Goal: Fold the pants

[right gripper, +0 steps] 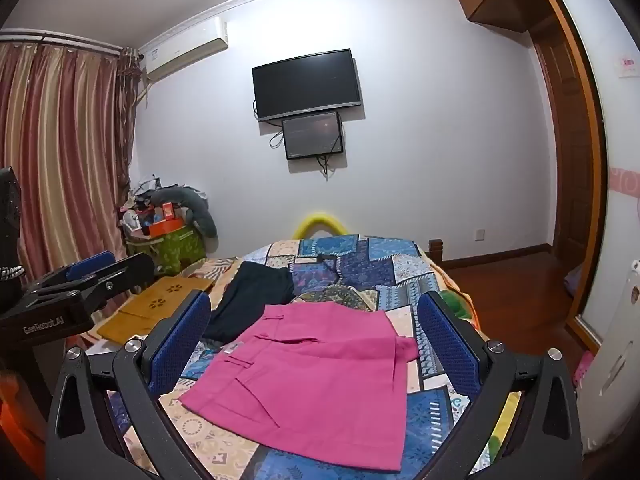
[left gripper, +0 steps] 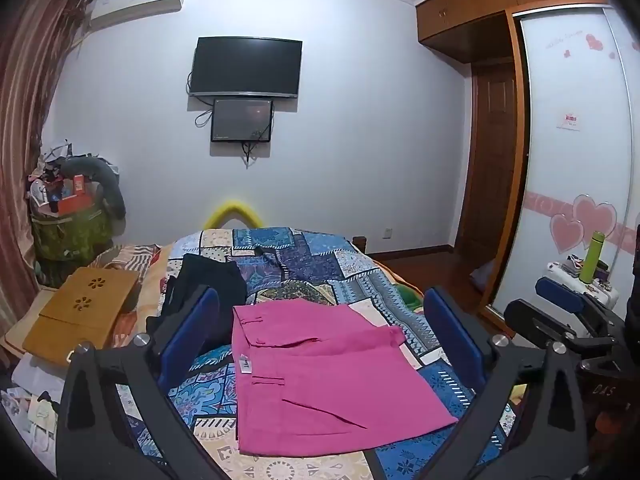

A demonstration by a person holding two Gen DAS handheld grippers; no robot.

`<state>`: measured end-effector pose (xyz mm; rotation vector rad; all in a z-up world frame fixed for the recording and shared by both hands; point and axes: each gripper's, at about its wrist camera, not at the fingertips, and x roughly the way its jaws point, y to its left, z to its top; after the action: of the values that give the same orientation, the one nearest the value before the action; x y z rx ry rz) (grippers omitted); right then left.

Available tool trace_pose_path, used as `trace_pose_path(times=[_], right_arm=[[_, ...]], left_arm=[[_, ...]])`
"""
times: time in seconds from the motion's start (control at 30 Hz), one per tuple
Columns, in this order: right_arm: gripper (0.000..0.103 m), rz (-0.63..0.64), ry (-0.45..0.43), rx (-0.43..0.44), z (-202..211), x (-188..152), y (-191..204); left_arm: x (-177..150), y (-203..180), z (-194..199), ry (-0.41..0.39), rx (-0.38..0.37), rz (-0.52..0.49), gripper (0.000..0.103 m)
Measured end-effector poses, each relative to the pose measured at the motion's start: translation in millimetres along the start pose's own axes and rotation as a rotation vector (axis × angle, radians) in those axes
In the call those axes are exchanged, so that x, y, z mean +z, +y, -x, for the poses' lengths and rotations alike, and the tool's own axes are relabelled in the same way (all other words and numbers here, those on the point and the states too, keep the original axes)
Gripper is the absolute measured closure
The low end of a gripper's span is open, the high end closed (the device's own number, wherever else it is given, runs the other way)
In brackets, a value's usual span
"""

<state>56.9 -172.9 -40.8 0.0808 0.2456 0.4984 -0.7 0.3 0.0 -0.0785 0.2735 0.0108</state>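
Left gripper: jaws spread wide, nothing between the blue pads, raised above the bed and tilted slightly down; right gripper: likewise fully released, empty, same slight downward tilt; in the left wrist view the right gripper shows at 3 o'clock, well apart from the cloth.

Pink pants: folded into a compact rectangle, lying flat on the patchwork bedspread, framed between the pads of each gripper but touched by neither; waistband and belt loops face 9 o'clock; one corner pokes out at 2 o'clock.

Dark garment: at 10 o'clock of the pants, just beside them; tan board with flower cut-outs further out at 9 o'clock; wall-mounted television at 12 o'clock, small screen directly below it.
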Motion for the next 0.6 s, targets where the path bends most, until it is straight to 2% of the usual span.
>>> trace_pose_path(times=[0.27, 0.6], right_arm=[[0.000, -0.010, 0.008, -0.001, -2.0, -1.0, -1.6], [0.000, -0.014, 0.012, 0.000, -3.3, -1.6, -3.2]], left_arm=[[13.2, -2.6, -2.1, 0.015, 0.004, -0.012, 0.000], [3.7, -1.3, 2.7, 0.001, 0.002, -0.003, 0.000]])
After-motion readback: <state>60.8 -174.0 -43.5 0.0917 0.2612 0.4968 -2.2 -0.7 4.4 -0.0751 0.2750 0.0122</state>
